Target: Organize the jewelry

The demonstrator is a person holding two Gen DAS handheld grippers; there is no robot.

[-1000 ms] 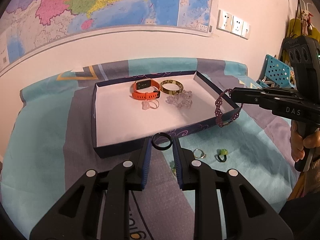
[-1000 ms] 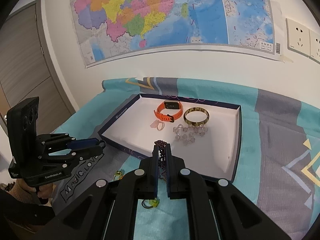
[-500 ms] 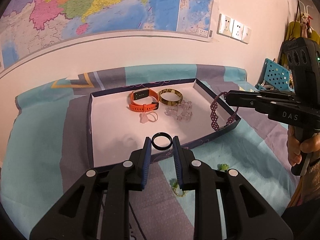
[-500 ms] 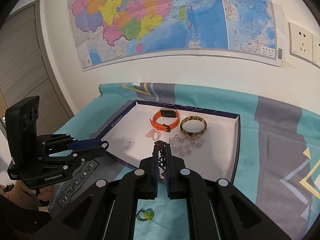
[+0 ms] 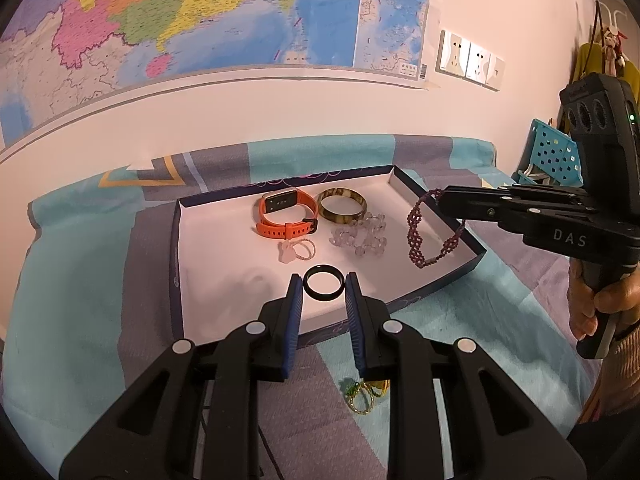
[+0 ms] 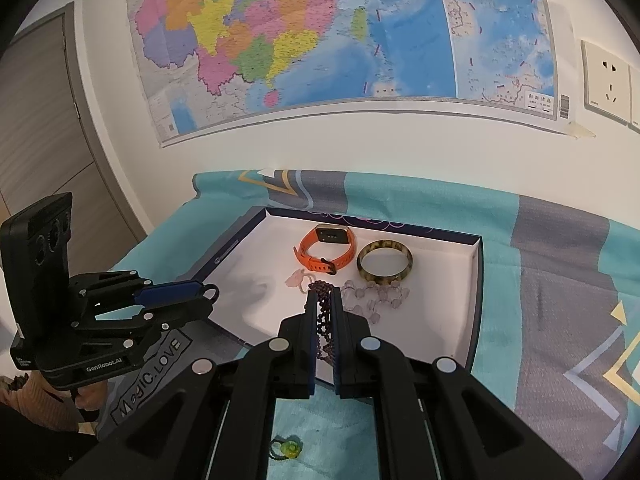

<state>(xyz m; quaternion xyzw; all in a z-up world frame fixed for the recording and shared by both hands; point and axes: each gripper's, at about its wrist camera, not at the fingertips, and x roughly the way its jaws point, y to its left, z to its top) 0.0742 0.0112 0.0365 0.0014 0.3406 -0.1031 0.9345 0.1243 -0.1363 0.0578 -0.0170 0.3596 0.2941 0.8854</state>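
A black ring (image 5: 323, 288) is pinched between the blue pads of my left gripper (image 5: 323, 285), which hovers over the near edge of the dark blue tray (image 5: 175, 240). In the right wrist view that same gripper (image 6: 202, 293) enters from the left, ring (image 6: 211, 291) at its tip. My right gripper (image 6: 325, 300) is shut on a purple beaded bracelet (image 6: 326, 320). From the left wrist view, the bracelet (image 5: 416, 236) dangles from the right gripper (image 5: 439, 197) over the tray's right side.
Inside the tray lie an orange watch band (image 5: 286, 216), a tortoiseshell bangle (image 5: 341, 208), a clear bead bracelet (image 5: 360, 238) and a pink ring (image 5: 294, 250). On the teal and grey cloth in front lie a green ring (image 6: 286, 449) and yellow-green pieces (image 5: 362, 392).
Both grippers have moved forward over the tray. The purple bracelet went from beyond the tray's right rim to hanging above its white floor. Both grips are unchanged.
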